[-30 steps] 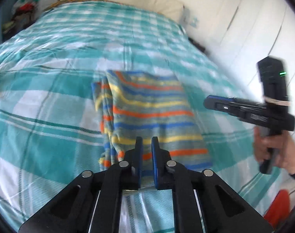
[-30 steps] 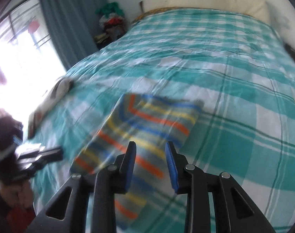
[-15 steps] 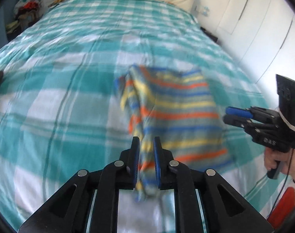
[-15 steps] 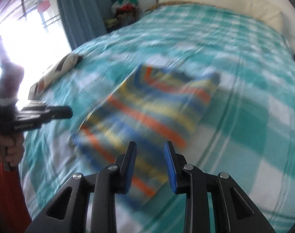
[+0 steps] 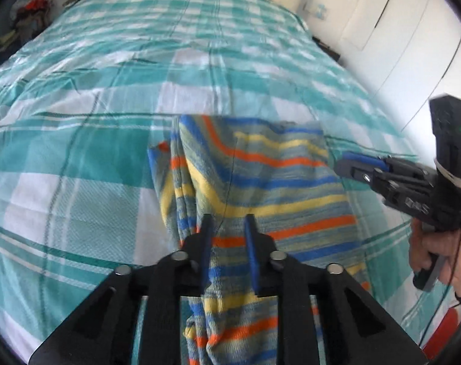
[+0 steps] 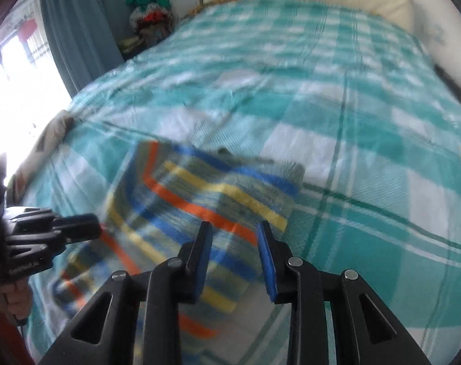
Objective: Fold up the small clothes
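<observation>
Lying across the middle of both views was the striped garment [image 5: 260, 182], a small knit piece w/ blue, yellow and orange bands on grey-green, spread on a teal-and-white checked bedspread [image 5: 78, 158]. In the left wrist view it ran from centre frame down to the bottom edge, long axis roughly top-to-bottom, straight ahead of the left gripper [image 5: 227, 237]. Its left side was doubled over into a thick rolled fold; the right part lay flatter. A loose hanging portion of cloth sat between the left gripper's blue pads, and the jaws were opening, so the pads looked to be letting go rather than pinching.

The right gripper [image 6: 235, 243] pointed at the garment's near right edge, lower centre of the right wrist view. Its jaws stood part open w/ nothing clamped; cloth showed behind the gap, not in it. In the left view that same tool appeared at the right of frame, its blue tip just beside the garment's right edge, held by a hand [image 5: 434, 261].

Judgement: the left gripper was nearer, over the cloth itself; the next fold probably turns on that long axis, bringing the near end up toward the far end.
</observation>
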Demonstrator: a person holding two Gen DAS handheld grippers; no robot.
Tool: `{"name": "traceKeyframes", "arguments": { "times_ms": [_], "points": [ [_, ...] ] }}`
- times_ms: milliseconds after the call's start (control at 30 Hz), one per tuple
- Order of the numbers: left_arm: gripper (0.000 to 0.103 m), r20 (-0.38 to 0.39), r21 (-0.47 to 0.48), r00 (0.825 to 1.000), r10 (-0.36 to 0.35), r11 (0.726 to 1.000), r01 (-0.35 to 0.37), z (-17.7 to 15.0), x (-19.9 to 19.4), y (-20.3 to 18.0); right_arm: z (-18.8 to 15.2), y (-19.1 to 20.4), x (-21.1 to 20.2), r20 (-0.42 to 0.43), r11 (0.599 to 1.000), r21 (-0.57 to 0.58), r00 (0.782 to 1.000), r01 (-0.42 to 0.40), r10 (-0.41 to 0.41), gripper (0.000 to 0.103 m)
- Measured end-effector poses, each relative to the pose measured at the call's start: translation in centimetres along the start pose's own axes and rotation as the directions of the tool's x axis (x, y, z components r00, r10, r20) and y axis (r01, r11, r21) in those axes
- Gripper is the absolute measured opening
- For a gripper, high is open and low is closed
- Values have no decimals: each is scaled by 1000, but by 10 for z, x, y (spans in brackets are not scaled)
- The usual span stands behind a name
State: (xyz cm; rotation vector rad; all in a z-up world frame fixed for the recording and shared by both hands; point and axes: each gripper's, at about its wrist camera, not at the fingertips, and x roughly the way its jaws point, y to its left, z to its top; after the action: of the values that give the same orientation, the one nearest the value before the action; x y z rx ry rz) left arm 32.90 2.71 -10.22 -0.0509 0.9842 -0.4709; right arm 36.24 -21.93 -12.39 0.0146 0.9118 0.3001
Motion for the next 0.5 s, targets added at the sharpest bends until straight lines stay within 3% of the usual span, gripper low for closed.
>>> {"name": "traceKeyframes", "arguments": {
  "times_ms": [67, 133, 167, 267, 367, 433, 467, 500],
  "points": [
    [25, -17, -7, 1000, 15, 1000, -16, -10, 1, 4, -10, 12, -18, 19, 997, 1, 997, -76, 76, 31],
    [25, -72, 19, 993, 92, 996, -91, -31, 9, 9, -35, 33, -23, -11, 988, -33, 989, -150, 150, 31],
    [32, -86, 26, 991, 106, 994, -104, -39, 10, 12, -49, 40, -21, -38, 985, -46, 986, -164, 162, 31],
    [51, -74, 26, 987, 141, 990, -139, -66, -15, 19, -101, 60, -16, -112, 988, -112, 990, -103, 91, 32],
    [50, -81, 40, 975, 206, 978, -204, -93, -42, 20, -137, 66, -42, -100, 993, -99, 993, -66, 56, 35],
    [52, -92, 16, 972, 216, 976, -216, -111, -58, 18, -153, 65, -66, -93, 997, -76, 995, -35, 28, 41],
    [60, -90, -3, 973, 211, 977, -212, -117, -66, 16, -158, 64, -75, -85, 998, -53, 996, -29, 24, 49],
    [72, -85, -19, 975, 207, 978, -210, -122, -70, 12, -161, 63, -82, -76, 999, -27, 997, -22, 20, 64]
  ]
}}
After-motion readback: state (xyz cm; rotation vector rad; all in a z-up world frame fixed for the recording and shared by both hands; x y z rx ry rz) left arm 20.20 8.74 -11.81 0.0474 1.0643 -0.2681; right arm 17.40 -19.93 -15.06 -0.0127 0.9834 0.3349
